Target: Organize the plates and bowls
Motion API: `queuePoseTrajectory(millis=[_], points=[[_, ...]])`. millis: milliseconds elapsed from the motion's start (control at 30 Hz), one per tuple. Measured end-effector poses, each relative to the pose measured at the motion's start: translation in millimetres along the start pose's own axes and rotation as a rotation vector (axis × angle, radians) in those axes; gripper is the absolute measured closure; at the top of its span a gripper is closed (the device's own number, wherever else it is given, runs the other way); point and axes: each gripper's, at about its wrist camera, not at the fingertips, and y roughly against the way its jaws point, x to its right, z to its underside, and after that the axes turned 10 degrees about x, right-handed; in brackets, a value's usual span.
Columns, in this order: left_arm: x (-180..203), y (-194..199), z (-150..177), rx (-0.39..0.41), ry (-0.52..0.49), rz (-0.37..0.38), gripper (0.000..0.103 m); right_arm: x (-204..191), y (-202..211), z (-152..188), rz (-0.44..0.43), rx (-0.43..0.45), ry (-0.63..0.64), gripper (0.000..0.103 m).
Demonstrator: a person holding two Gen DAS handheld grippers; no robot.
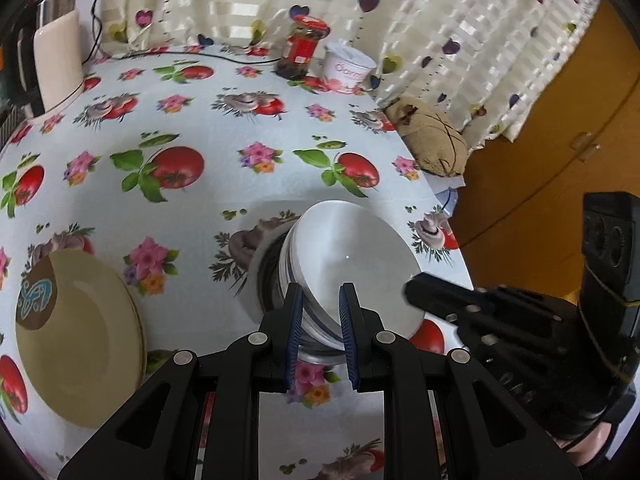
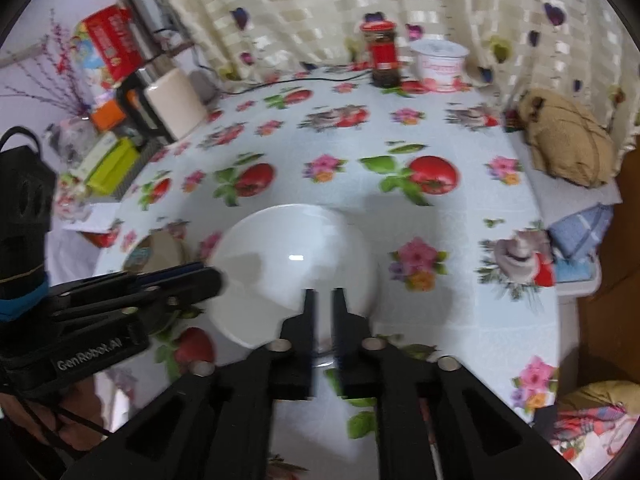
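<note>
A white bowl (image 1: pixel 352 264) tilts on top of a small stack of bowls (image 1: pixel 316 328) with blue-striped and glass rims, near the table's right edge. My left gripper (image 1: pixel 320 320) is shut on the stack's near rims, its blue pads (image 1: pixel 295 320) on either side. In the right wrist view the white bowl (image 2: pixel 292 264) fills the middle, and my right gripper (image 2: pixel 323 300) is shut on its near rim. The right gripper (image 1: pixel 412 286) also shows at the bowl's right rim, the left gripper (image 2: pixel 200 276) at its left. Cream plates (image 1: pixel 80 340) lie stacked to the left.
On the tomato-print tablecloth (image 1: pixel 224 128) a red-lidded jar (image 1: pixel 300 48) and a white tub (image 1: pixel 348 66) stand at the back by the curtain. A cream jug (image 1: pixel 58 60) is back left, a brown cloth bundle (image 1: pixel 432 136) at the right edge, beside a wooden cupboard (image 1: pixel 560 100).
</note>
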Motion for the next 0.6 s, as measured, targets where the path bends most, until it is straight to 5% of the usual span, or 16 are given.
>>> queuePoseTrajectory(millis=[600], points=[[-20.3,-16.9,0.4,-0.033,0.049,-0.022,0.083,17.7,-10.9,2.9,0.044,-0.023,-0.061,0.085]])
